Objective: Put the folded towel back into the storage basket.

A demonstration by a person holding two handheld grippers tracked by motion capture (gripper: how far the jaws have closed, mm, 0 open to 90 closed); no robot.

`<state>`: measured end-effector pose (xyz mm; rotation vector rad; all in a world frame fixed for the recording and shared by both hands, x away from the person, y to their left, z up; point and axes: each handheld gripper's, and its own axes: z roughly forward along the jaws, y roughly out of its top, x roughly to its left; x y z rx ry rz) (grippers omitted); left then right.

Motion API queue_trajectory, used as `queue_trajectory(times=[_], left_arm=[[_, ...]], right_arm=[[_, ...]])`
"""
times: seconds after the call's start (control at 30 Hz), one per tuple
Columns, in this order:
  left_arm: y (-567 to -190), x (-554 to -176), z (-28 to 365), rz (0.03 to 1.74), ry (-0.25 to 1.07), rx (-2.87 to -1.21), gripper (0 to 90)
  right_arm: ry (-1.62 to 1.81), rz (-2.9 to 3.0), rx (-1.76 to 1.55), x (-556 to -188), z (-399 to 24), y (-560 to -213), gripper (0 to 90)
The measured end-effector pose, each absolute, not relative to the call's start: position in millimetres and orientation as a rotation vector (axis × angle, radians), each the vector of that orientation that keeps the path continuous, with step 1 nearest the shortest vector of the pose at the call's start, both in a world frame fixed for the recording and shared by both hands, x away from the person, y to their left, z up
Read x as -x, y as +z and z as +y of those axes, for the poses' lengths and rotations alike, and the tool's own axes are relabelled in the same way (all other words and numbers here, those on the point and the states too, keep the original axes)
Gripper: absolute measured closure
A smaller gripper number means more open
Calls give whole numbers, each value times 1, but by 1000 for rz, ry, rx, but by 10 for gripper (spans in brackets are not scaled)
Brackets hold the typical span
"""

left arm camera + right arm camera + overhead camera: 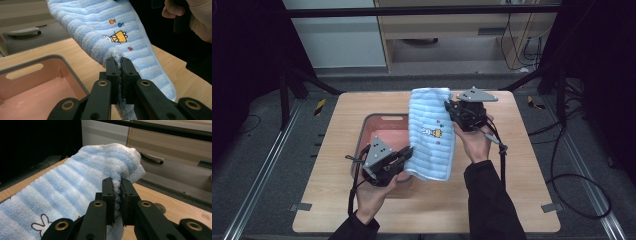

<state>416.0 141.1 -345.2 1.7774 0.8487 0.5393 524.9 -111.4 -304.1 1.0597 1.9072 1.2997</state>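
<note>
A light-blue and white striped terry towel with a small embroidered rabbit motif is being held off the table between the two grippers, spread roughly flat. The left gripper is pinching the towel's near edge, jaws clamped tight on a fold of the cloth, as is being shown in the left gripper view. The right gripper is pinching the far edge, jaws likewise closed on a bunch of pile, as is being shown in the right gripper view. The two grip points are being kept at opposite ends, probably so the cloth is being tensioned and kept from bunching; the far end is being carried higher than the near end, so the towel is sloping down toward the person. The towel is hanging partly above a shallow pink plastic basin with a grey rim and slot handles, its near-left part over the basin's right side, the rest over bare table; judging from that, the towel is either being lifted out of the basin or being lined up for laying out beside it. The basin is looking empty where visible. Everything is being done on a light wood-grain tabletop with rounded corners. The table is being flanked by metal floor rails, dark drapes at the sides, a grey floor with trailing cables, and pale cabinets at the back.
</note>
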Motion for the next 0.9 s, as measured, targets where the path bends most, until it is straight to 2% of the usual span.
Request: queue_trajectory(times=[0.43, 0.9], left_arm=[[-340, -416, 175, 892, 576, -1743, 860], [-344, -422, 209, 958, 589, -1715, 860]], right_arm=[[1315, 1936, -1010, -537, -69, -296, 835], [1320, 1975, -976, -552, -35, -301, 835]])
